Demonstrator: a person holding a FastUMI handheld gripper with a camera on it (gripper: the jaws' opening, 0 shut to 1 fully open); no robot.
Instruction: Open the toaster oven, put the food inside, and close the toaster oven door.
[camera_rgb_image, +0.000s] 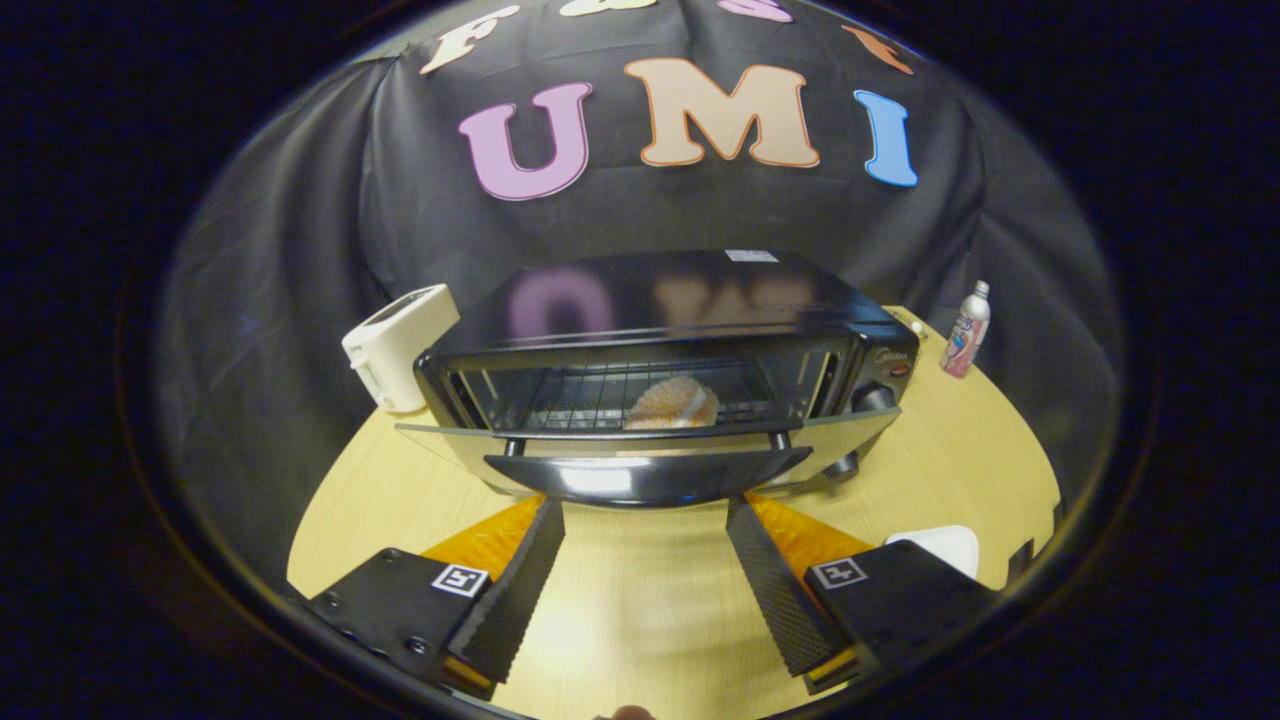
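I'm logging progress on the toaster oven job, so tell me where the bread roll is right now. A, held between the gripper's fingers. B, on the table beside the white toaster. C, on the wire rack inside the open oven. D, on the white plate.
C: the bread roll sits on the wire rack inside the toaster oven, whose door hangs open, while the gripper is open and empty just before the door.

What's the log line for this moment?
gripper: open, empty | bun: on rack inside toaster oven | door: down, just ahead of fingers | next: close door

Gripper (645, 510): ribbed pads (520, 580); square coded tags (460, 579); small screws (415, 645).
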